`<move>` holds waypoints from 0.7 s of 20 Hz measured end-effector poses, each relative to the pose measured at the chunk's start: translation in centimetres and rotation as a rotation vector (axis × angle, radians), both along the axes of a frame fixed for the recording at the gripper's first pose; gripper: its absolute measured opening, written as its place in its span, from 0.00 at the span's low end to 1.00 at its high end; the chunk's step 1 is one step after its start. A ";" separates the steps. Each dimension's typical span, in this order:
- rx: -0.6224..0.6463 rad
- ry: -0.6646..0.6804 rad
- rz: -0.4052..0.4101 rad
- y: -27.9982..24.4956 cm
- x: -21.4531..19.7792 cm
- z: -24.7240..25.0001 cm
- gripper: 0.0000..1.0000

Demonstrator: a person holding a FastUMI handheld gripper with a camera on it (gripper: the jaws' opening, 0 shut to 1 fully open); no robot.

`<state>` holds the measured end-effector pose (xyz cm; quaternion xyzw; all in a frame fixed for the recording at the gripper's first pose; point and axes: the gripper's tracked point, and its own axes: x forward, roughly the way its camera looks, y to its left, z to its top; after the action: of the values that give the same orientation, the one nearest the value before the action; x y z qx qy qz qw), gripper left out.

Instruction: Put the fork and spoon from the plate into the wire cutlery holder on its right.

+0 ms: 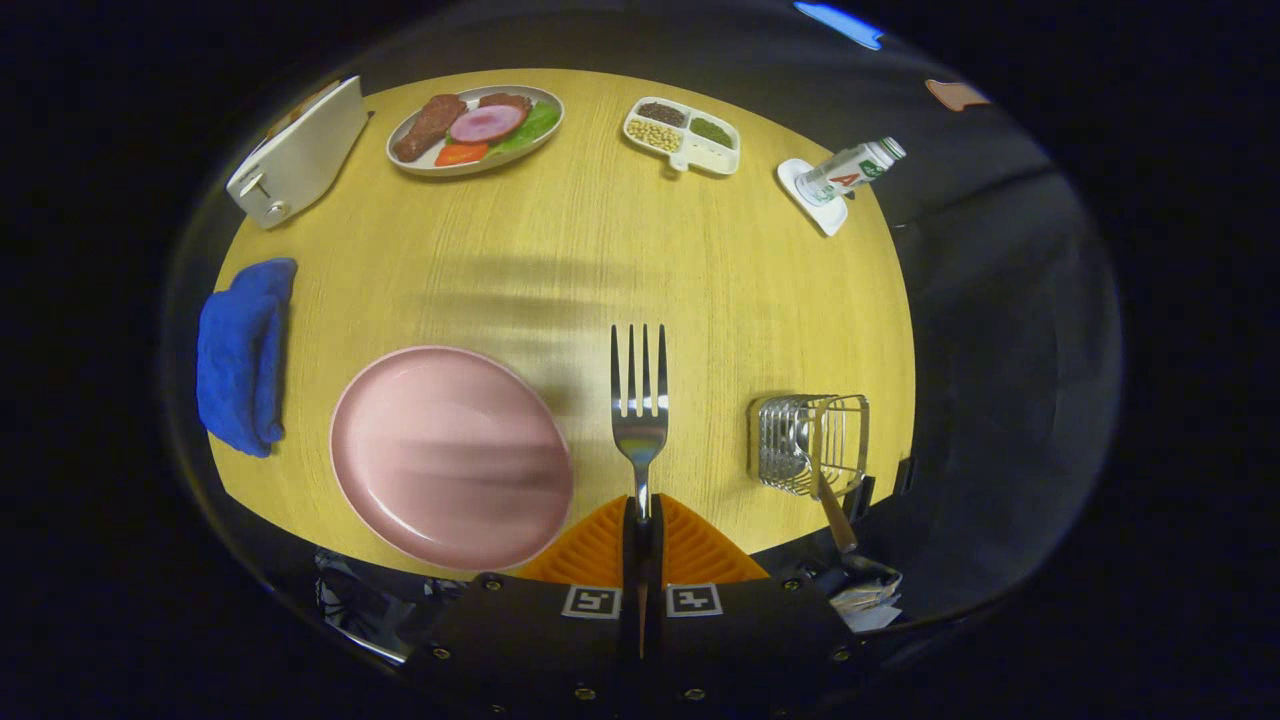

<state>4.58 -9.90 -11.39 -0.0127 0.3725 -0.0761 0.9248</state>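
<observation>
The gripper (pixel 641 515) is closed tight on the handle of the fork (pixel 640 400), both fingers pressing it. The fork is shiny metal with four tines, pointing straight ahead above the wooden table (pixel 600 250), between the pink plate (pixel 450 455) and the wire cutlery holder (pixel 812 445). The plate is bare. The holder stands near the table's edge with a spoon (pixel 825 480) already in it, the handle sticking out.

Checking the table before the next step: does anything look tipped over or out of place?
Yes: the bottle at the far right lies tilted on its side across a small white dish. Otherwise tidy; the gripper grips the fork.
</observation>
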 end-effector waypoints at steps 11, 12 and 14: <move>0.088 0.025 -0.159 -8.4 -2.2 -0.5 0.02; 0.088 0.032 -0.173 -9.2 -2.5 -0.6 0.02; 0.085 0.044 -0.201 -11.0 -3.1 -0.7 0.02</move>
<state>1.48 -20.93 -12.09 0.0624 0.3950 -0.1525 0.9038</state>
